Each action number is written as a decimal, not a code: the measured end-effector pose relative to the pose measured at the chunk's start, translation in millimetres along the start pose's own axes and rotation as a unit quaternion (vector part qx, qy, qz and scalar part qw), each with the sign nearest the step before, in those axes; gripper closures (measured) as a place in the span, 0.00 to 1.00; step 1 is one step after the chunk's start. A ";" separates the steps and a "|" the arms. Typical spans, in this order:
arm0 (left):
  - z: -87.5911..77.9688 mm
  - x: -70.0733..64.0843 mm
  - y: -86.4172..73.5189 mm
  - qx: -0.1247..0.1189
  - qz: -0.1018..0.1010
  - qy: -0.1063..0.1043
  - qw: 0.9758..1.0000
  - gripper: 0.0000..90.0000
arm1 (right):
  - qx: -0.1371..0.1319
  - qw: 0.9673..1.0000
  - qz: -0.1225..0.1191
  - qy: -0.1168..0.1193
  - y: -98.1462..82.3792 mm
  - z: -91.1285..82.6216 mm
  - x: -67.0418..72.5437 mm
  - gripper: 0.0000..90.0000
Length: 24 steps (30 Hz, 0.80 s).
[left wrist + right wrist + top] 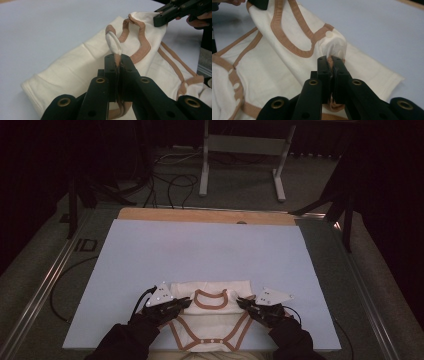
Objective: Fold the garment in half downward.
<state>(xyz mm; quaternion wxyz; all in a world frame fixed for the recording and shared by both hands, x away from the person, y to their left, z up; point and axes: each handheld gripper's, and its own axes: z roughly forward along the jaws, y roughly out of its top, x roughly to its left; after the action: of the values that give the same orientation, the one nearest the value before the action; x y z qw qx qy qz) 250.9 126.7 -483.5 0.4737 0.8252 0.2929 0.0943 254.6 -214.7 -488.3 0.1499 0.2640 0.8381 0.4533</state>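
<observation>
A cream baby bodysuit (212, 317) with tan trim and snap buttons lies at the near edge of the pale blue mat (200, 250). My left gripper (186, 303) is shut on the garment's left shoulder; in the left gripper view its jaws pinch a bunched fold of bodysuit (75, 70) cloth and trim, left gripper (117, 60). My right gripper (242, 303) is shut on the right shoulder; in the right gripper view the right gripper (330, 60) pinches bodysuit (274, 65) fabric near a snap. The right gripper (160, 18) also appears far off in the left gripper view, on the other shoulder.
The mat covers a wooden table whose far edge (205, 215) shows as a bare strip. Metal rails (40, 290) run along both sides. Cables (170, 185) and a white stand's legs (240, 150) are on the floor beyond. Most of the mat beyond the garment is bare.
</observation>
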 end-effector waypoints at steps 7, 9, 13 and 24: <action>9.7 3.6 -15.7 0.026 -0.031 -0.002 0.999 0.97 | 0.021 1.000 0.010 0.008 -11.4 7.3 0.7 0.96; 12.8 6.3 -19.1 0.038 -0.038 0.000 0.999 0.96 | 0.027 0.999 0.015 0.011 -13.8 9.9 -1.1 0.96; 16.2 8.0 -21.6 0.051 -0.046 0.003 0.998 0.96 | 0.040 0.999 0.023 0.013 -18.1 15.2 -3.5 0.96; 21.2 9.0 -25.1 0.086 -0.046 0.031 0.995 0.76 | 0.071 0.996 0.045 0.026 -25.3 24.0 -7.6 0.84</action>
<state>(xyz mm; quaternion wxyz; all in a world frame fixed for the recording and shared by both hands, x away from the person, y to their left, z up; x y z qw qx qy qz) 257.5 126.0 -516.9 0.3953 0.8454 0.3519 0.0719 264.8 -214.1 -522.5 0.0884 0.2997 0.8590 0.4055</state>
